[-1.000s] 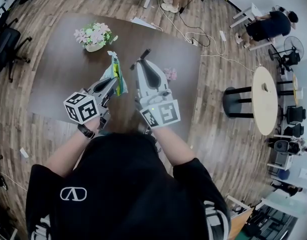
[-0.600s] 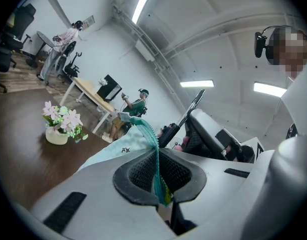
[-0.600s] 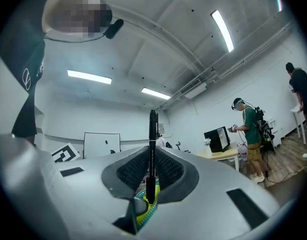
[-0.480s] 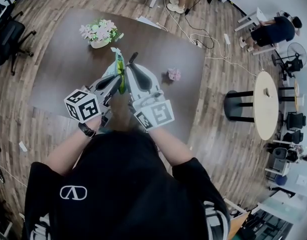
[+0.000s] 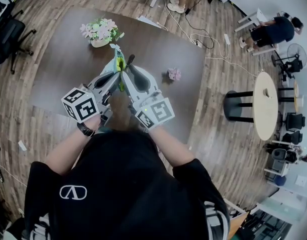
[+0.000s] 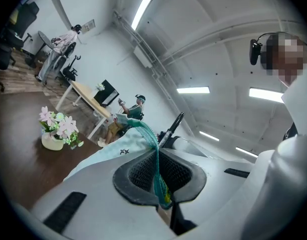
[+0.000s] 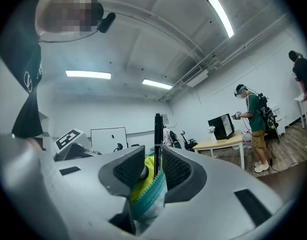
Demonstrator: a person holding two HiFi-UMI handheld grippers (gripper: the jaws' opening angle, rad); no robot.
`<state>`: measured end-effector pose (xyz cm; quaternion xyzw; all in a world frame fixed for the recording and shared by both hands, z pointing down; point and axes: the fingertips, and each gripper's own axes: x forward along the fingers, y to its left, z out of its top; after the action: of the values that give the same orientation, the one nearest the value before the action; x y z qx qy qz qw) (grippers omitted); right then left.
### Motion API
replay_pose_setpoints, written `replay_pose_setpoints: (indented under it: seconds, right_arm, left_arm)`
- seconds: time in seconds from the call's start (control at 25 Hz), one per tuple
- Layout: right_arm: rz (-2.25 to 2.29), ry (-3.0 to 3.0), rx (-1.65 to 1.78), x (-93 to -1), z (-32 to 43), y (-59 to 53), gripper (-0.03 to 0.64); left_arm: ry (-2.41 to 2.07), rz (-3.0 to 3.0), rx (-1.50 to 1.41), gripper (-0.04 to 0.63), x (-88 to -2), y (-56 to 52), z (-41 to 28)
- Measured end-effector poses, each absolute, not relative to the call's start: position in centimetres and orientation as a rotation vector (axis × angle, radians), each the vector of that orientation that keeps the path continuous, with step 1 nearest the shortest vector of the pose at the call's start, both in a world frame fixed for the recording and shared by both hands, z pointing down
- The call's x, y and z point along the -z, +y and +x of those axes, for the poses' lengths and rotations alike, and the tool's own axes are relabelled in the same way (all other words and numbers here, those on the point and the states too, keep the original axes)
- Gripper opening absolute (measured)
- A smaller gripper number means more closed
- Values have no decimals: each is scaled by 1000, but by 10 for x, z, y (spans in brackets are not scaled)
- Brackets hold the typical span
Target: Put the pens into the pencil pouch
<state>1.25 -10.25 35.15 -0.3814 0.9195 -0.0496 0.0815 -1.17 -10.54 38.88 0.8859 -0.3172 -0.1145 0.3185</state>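
A teal and yellow-green pencil pouch (image 5: 118,65) hangs above the brown table (image 5: 58,69). My left gripper (image 5: 116,80) is shut on its teal zipper edge (image 6: 154,159). My right gripper (image 5: 126,71) has come against the pouch from the right, with a black pen (image 5: 129,60) sticking up out of its jaws. In the right gripper view the pen (image 7: 158,134) stands against the right pad, the left pad stands clear of it, and the pouch (image 7: 148,191) rim fills the gap below. The right jaws have just been opening with the pen between them.
A pot of pink and white flowers (image 5: 100,32) stands at the table's far side. A small pink object (image 5: 174,74) lies right of the grippers. A round pale table (image 5: 266,100) and a black stool (image 5: 238,103) stand on the wooden floor to the right. People are at the room's edges.
My right gripper has moved left with the pen until it meets the pouch and the left gripper. The left gripper has held the pouch in about the same place.
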Motion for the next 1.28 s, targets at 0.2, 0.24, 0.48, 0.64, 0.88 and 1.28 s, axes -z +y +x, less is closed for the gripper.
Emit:
replay_pose_setpoints:
  seconds: [0.2, 0.24, 0.48, 0.64, 0.88, 1.28]
  right_arm:
    - [-1122, 2761, 95, -346, 11, -98, 109]
    - [-1129, 2752, 80, -343, 12, -97, 107]
    - [-1192, 2696, 48, -334, 22, -98, 107]
    - [-1254, 2674, 67, -339, 35, -99, 106]
    - [-1355, 2646, 133, -357, 57, -101, 104]
    - [-1505, 2644, 248, -394, 87, -89, 101]
  left_arm:
    - [-850, 2322, 297, 11, -391, -109, -15]
    - [-852, 2321, 295, 11, -392, -109, -16]
    - [-885, 2317, 262, 9, -406, -112, -26]
    - [-935, 2302, 200, 11, -430, -115, -36]
    - [-1088, 2305, -4, 11, -496, -131, -63]
    - [-1211, 2173, -375, 11, -651, -139, -104]
